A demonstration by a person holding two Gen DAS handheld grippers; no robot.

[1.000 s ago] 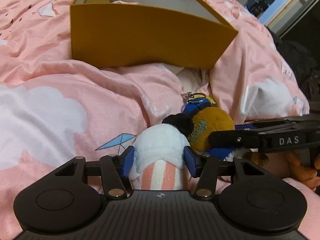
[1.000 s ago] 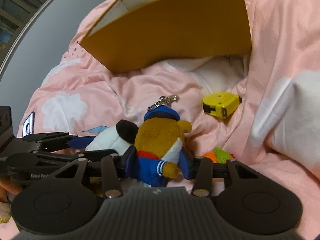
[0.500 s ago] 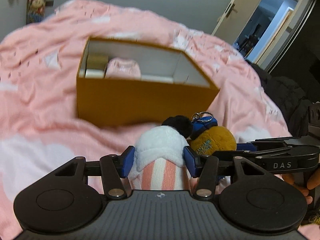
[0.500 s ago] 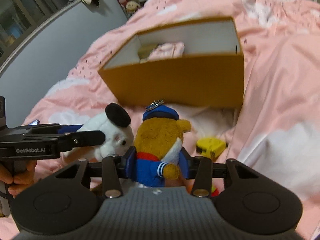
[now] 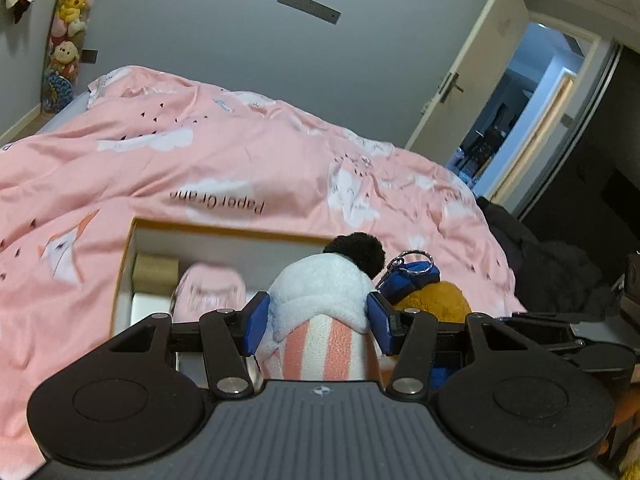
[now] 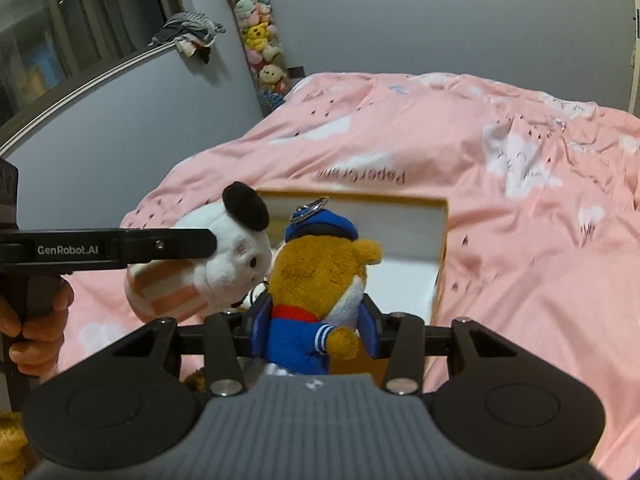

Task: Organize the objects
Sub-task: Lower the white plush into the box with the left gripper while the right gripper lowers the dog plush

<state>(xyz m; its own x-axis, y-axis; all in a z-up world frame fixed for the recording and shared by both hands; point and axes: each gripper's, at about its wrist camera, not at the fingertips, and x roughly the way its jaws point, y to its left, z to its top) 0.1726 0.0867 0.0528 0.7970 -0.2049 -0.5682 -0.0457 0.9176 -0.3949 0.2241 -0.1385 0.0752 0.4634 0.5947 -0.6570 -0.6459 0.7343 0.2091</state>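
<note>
Left gripper (image 5: 318,322): we find its blue pads (image 5: 256,322) pressed into both sides of a white plush toy (image 5: 320,300) with a black ear and a pink-and-white striped body, so it is clamped on that toy and carries it clear of the bedding. Right gripper (image 6: 314,328): we find its pads against the blue jacket of a brown bear plush (image 6: 320,276), which wears a blue cap with a metal key ring on top; this toy too is gripped and held up. We note the two toys sit side by side, the white one to the left of the bear in the right wrist view, close together and possibly touching at the head. We record a hand (image 6: 34,320) wrapped around the left gripper's handle at the left edge of that view. Beyond both toys lies an open yellow cardboard box (image 5: 124,264) with a white interior, resting on a pink duvet (image 5: 240,152) printed with white clouds. Inside the box, at its left end, we see a tan block (image 5: 156,274), a white block (image 5: 150,304) in front of it, and a pink fabric item (image 5: 210,292) beside them. In the left wrist view the white toy overlaps the box opening; whether it is above the opening we cannot tell. A door (image 5: 476,76) stands open at the right.
</note>
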